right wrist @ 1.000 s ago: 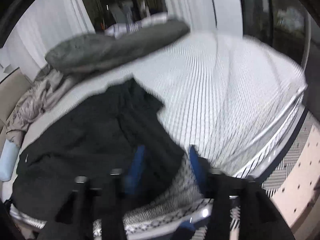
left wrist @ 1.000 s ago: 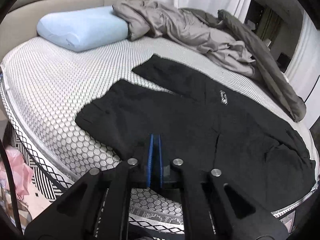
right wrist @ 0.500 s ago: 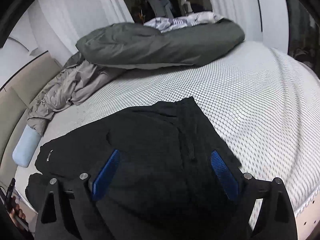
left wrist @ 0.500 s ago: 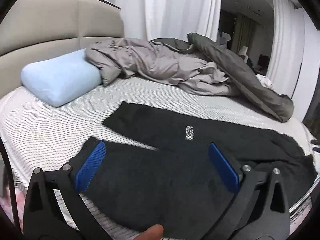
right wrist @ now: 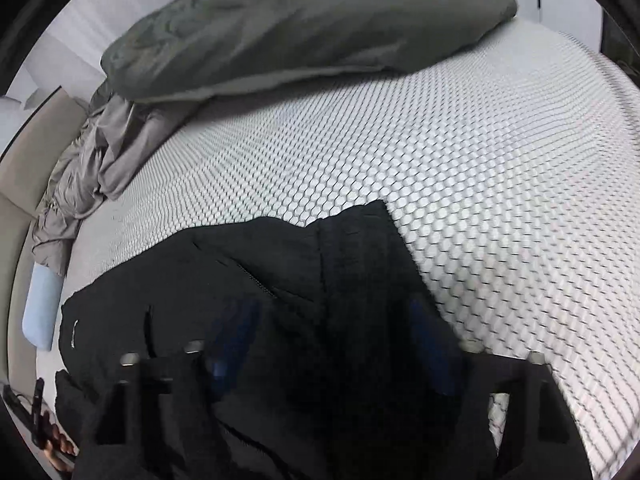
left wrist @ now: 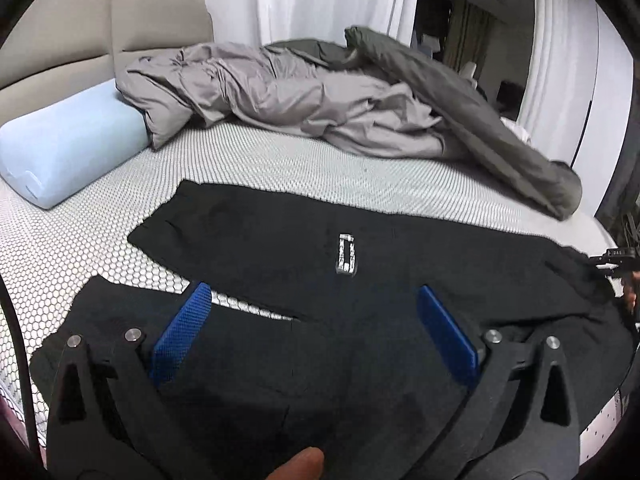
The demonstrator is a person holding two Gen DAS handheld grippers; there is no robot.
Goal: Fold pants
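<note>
Black pants (left wrist: pixel 260 232) with a small white logo (left wrist: pixel 346 254) lie spread on the bed's honeycomb sheet, two legs toward the pillow. My left gripper (left wrist: pixel 316 320) hovers over the nearer leg, wide open, with nothing pinched between its blue pads (left wrist: pixel 182 332). In the right wrist view the rumpled waist end of the pants (right wrist: pixel 280 264) lies under my right gripper (right wrist: pixel 332 340). It is blurred and its jaws are closing. Black fabric lies between the pads (right wrist: pixel 234 340), which still stand apart.
A light blue pillow (left wrist: pixel 68 152) rests by the beige headboard (left wrist: pixel 60 40). A crumpled grey duvet (left wrist: pixel 300 100) and a dark one (right wrist: pixel 300 20) fill the bed's far side. Bare sheet (right wrist: pixel 480 160) extends beyond the pants. A fingertip (left wrist: pixel 300 464) shows at the bottom.
My left gripper went from shut to wide open and shifted along the pants toward the logo. My right gripper swung over the waist end, opened wide, then narrowed.
</note>
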